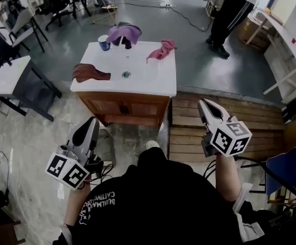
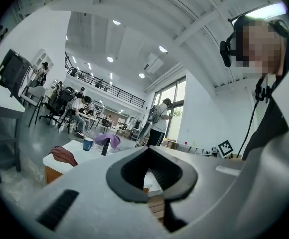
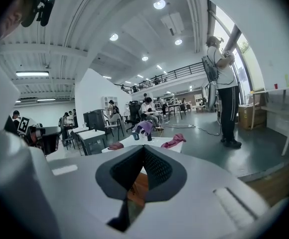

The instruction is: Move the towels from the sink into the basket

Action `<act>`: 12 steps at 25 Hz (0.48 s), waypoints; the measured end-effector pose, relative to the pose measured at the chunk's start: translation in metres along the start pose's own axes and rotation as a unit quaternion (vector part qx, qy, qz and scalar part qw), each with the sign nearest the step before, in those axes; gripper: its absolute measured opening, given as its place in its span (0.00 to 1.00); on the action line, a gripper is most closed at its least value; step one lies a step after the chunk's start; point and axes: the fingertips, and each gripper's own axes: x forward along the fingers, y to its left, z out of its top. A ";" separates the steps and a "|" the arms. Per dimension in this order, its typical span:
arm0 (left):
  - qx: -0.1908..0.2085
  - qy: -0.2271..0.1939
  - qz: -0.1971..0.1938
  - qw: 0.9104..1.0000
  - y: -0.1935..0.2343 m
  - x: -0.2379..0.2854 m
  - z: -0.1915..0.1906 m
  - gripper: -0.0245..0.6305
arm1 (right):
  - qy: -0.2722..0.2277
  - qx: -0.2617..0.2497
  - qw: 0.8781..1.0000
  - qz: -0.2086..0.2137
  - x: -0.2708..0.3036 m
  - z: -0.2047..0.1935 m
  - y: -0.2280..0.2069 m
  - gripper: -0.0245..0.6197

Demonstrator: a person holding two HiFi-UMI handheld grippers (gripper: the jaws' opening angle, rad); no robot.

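Ahead of you stands the sink cabinet. On its surface, one towel lies at the left edge. A second towel drapes the faucet at the back, with a cup just to its left. A third towel lies back right.

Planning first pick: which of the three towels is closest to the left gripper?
The dark red towel, at the left front; the purple towel and pink towel lie farther back.
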 end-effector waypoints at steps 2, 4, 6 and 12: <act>-0.002 0.002 0.004 1.000 0.008 0.005 -0.001 0.04 | 0.002 -0.001 1.000 0.003 0.016 0.001 -0.002 0.05; 0.001 0.003 0.009 1.000 0.018 0.012 0.000 0.04 | 0.004 -0.003 1.000 0.007 0.034 0.003 -0.006 0.05; 0.003 0.001 0.015 1.000 0.029 0.021 0.003 0.04 | 0.005 -0.004 1.000 0.011 0.051 0.008 -0.012 0.05; 0.003 -0.017 0.034 0.999 0.062 0.072 0.022 0.04 | -0.001 -0.009 1.000 0.021 0.103 0.036 -0.041 0.05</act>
